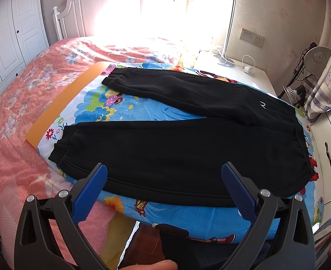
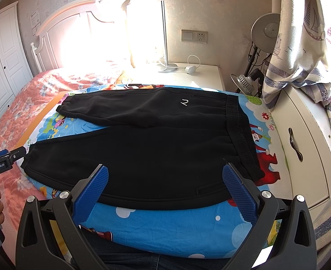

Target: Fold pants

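Black pants (image 1: 176,153) lie spread flat on a blue cartoon sheet (image 1: 111,110), legs apart in a V, cuffs to the left, waistband to the right. They also show in the right wrist view (image 2: 156,146). My left gripper (image 1: 164,175) is open and empty, hovering over the near leg's front edge. My right gripper (image 2: 165,175) is open and empty over the near hip, close to the waistband (image 2: 242,135). The left gripper's body also shows at the left edge of the right wrist view (image 2: 1,162).
The sheet covers a board on a bed with a pink floral quilt (image 1: 19,103). A white nightstand (image 2: 188,76) with a lamp and charger stands behind. A white dresser (image 2: 305,148) with draped cloth is on the right. An orange board edge (image 1: 61,103) shows at left.
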Motion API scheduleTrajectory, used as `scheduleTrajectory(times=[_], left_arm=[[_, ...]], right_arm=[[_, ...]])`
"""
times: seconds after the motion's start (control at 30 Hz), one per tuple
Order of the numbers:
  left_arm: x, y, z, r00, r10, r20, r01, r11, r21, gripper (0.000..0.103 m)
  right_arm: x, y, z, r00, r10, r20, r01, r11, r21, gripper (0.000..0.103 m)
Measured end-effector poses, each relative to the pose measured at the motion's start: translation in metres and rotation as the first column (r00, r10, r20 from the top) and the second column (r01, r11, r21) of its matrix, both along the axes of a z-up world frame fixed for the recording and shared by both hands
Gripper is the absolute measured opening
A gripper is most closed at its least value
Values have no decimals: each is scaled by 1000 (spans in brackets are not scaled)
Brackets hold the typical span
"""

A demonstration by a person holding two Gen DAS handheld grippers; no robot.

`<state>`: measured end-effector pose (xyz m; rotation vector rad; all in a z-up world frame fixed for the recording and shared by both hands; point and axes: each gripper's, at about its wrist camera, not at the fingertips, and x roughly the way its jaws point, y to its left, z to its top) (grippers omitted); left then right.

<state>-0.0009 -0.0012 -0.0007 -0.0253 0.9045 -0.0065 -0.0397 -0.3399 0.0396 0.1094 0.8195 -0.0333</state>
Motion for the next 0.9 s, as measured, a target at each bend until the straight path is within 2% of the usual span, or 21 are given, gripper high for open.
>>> scheduleTrajectory(times=[0.6, 0.8, 0.9], left_arm=[[0, -3, -1, 1000, 3, 4, -3, 1000, 13, 101], [3, -4, -4, 1000, 5, -2, -5, 1000, 10, 101], [3, -2, -5, 1000, 1, -1, -1, 1000, -3, 101]], right_arm=[[0, -1, -2, 1000, -4, -5, 4, 1000, 6, 98], [4, 2, -4, 1000, 27, -7, -27, 1000, 0, 98], [11, -5, -9, 998, 57, -26, -56, 998, 37, 98]])
